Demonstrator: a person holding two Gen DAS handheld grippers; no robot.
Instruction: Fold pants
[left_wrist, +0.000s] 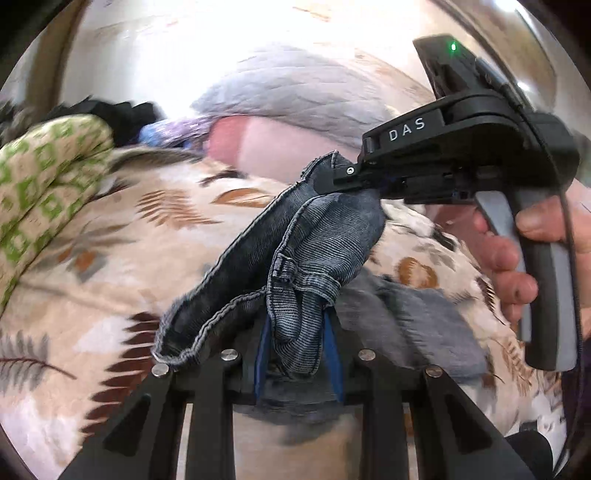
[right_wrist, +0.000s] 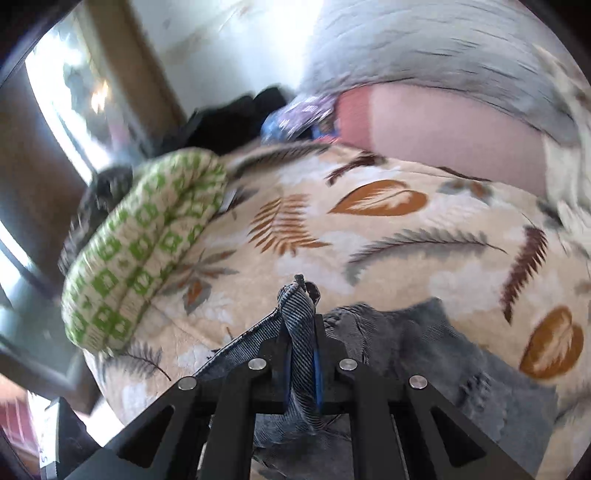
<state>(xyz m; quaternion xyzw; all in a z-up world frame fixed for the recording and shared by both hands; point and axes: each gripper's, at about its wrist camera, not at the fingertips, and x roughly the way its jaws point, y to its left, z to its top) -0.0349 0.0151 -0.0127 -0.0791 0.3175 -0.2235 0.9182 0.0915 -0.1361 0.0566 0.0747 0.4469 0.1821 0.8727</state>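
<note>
The fingers of the left gripper (left_wrist: 297, 354) are nearly closed on a fold of the faded blue-grey denim pants (left_wrist: 258, 266). The right gripper (left_wrist: 332, 177) is clamped tight on the waistband, lifting it above the cream leaf-patterned bedspread (left_wrist: 110, 236).

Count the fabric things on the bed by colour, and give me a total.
Blue denim: 1, the pants
Green-and-cream check: 1, a cushion
Grey: 1, a blanket
Pink: 1, a pillow
Black: 1, a clothes heap
Total: 5
</note>
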